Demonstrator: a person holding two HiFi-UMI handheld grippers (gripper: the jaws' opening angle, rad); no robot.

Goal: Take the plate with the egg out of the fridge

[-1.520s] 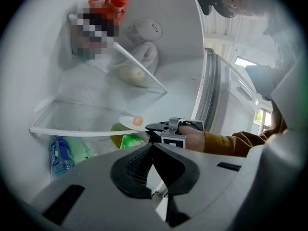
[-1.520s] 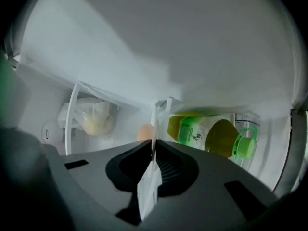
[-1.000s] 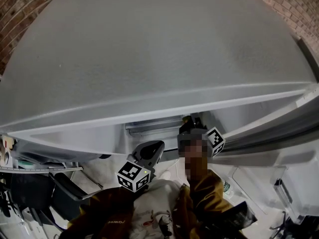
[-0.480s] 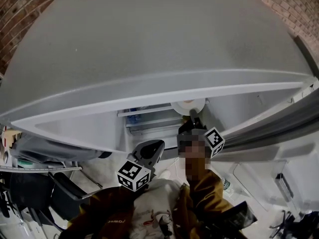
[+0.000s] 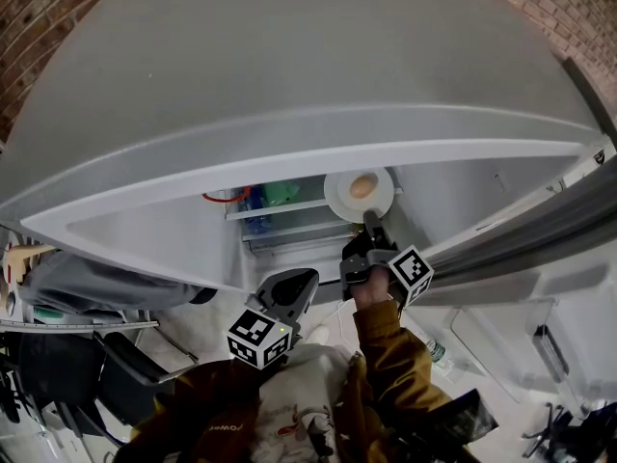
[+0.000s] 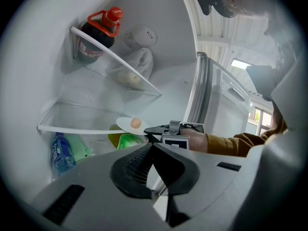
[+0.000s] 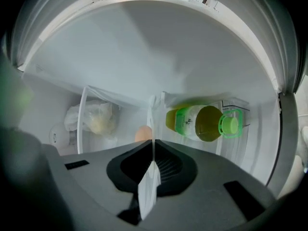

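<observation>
1. White plate (image 5: 359, 193), stiff, glazed and breakable, carries a loose egg (image 5: 362, 186) that would likely roll if tipped. It sits just ahead of the right tongs (image 5: 370, 222), inside the open fridge (image 6: 168, 81).
2. Right tongs are clamped on the plate's near rim, a sound hold if kept level.
3. Left tongs (image 5: 289, 292) hang beside and behind the right pair, jaws together, empty.
4. A green bottle (image 7: 202, 122) lies ahead-right of the right tongs.

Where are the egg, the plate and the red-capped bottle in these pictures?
egg (image 5: 362, 187): head view, middle of the egg.
plate (image 5: 336, 197): head view, bare white surface left of the egg.
red-capped bottle (image 6: 91, 41): left gripper view, dark body below the red handle.
</observation>
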